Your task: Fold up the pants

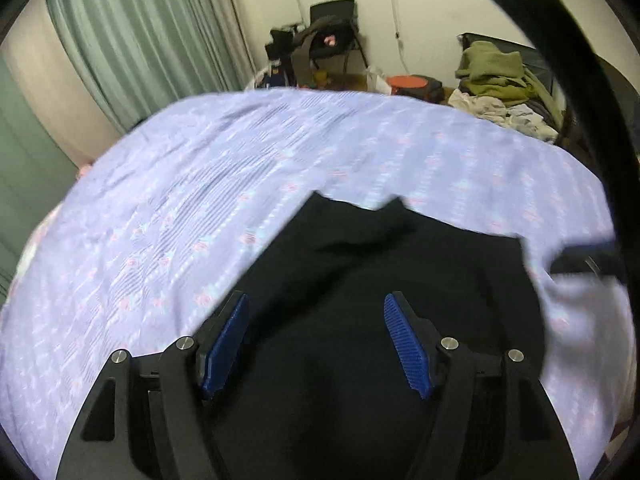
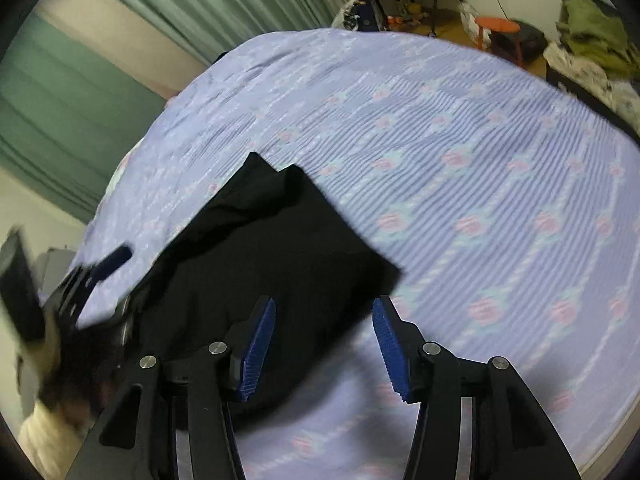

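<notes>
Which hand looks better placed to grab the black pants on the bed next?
Probably the left. The left gripper hangs open with the black fabric pants filling the gap between its blue ribbed pads. The right gripper is open too, but only straddles the pants' edge, partly over the lilac flowered bedspread.

Both the left gripper (image 1: 316, 312) and right gripper (image 2: 324, 316) are matte black angular frames carrying ribbed blue pads (image 1: 406, 344) inside each finger, with round silver screws (image 2: 432, 348) behind them.
</notes>
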Tool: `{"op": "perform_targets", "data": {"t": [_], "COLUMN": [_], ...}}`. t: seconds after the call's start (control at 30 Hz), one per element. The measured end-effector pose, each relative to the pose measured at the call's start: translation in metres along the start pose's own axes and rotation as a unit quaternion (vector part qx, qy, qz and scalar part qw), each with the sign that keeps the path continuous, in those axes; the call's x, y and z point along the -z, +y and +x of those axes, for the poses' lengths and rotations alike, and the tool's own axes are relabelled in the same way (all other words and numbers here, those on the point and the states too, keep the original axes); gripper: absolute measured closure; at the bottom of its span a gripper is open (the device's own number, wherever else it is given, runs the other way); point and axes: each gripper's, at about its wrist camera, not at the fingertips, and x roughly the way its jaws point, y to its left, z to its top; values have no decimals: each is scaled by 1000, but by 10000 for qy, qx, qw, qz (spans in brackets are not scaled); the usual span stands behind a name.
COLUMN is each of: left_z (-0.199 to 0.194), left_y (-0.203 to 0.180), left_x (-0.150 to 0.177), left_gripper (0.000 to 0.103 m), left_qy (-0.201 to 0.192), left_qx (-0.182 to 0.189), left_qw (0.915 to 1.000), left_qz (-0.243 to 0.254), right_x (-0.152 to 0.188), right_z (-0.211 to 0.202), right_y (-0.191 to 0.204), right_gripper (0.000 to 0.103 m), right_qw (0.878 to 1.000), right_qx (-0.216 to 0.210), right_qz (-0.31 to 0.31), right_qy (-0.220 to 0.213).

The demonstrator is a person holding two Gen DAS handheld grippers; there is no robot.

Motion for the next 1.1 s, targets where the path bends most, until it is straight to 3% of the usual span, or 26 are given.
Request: {"op": "perform_targets", "data": {"t": [0.1,0.2,0.27,0.3,0.33,0.47,0.63,0.7,0.77,0.8,0.83,0.9,1.0,1.1], "left_z": [38,64,78,85,84,61,59,74,85,84,80,64,53,58], "left_y": [16,8,3,5,6,32,46,57,57,58,58,54,44,30], "left_x": [-20,-20,-14,-11,-11,-14,-22,-19,-17,-17,-19,-24,-38,-48], "left_gripper": [34,34,57,98,99,99,99,98,88,76,63,50,49,49], "left_qy": [276,698,1016,1180,1226,827,817,1170,1354,1354,1256,877,593,584], "left_qx": [142,89,62,74,120,100,-133,-284,-530,-625,-720,-599,-403,-235], "left_qw": [9994,9964,9927,9909,9910,9965,9966,9927,9894,9887,9892,9938,9970,9980], "left_qz": [119,472,647,637,528,-30,46,-14,-40,-131,-235,-340,-274,24], "right_x": [5,9,8,9,9,11,8,7,7,8,9,8,0,-10], "right_z": [11,14,15,16,17,25,50,61,67,66,63,47,39,49], "right_y": [12,24,28,33,35,50,55,52,45,40,35,30,43,65], "right_gripper": [51,51,51,51,51,51,52,68,71,71,71,69,51,52], "right_qw": [9997,9997,9998,9998,9998,9982,9968,9966,9948,9933,9930,9947,9945,9924], "right_qx": [23,149,136,111,117,190,442,581,882,1058,1110,961,732,618], "right_qz": [226,161,134,67,-9,-486,-634,-579,-510,-455,-396,-289,-525,-839], "right_qy": [11,-43,-105,-132,-154,-284,-218,-68,31,42,22,-215,-530,-652]}}
